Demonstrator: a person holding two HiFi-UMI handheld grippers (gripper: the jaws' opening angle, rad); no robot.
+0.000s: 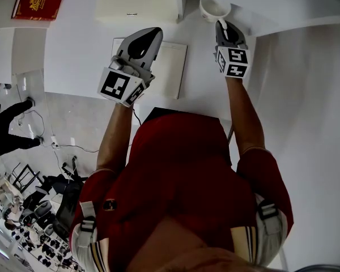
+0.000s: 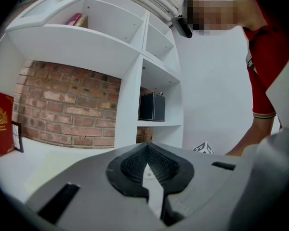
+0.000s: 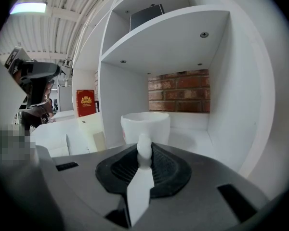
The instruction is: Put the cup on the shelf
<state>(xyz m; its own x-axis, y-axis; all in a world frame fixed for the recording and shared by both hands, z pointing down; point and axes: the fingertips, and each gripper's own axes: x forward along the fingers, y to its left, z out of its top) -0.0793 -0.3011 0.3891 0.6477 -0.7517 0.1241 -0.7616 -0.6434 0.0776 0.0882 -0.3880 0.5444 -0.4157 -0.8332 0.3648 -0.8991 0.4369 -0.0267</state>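
A white cup (image 1: pixel 211 7) (image 3: pixel 145 125) sits at the mouth of a white shelf compartment (image 3: pixel 197 129) with a brick back wall; whether its base rests on the shelf board I cannot tell. My right gripper (image 1: pixel 221 22) (image 3: pixel 144 150) reaches to it from the front, shut on the cup's handle (image 3: pixel 144 143), which stands upright between the black pads. My left gripper (image 1: pixel 148 35) (image 2: pixel 146 153) hovers to the left in front of the wider shelf bay, shut with nothing between its pads.
A red book (image 1: pixel 37 1) (image 2: pixel 0 124) stands at the left of the shelf (image 1: pixel 283 18). A black box (image 2: pixel 151 106) (image 3: pixel 147 16) occupies a higher compartment. A white block (image 1: pixel 139 1) lies on the shelf left of the cup. Upright dividers (image 3: pixel 111 105) flank the cup's compartment.
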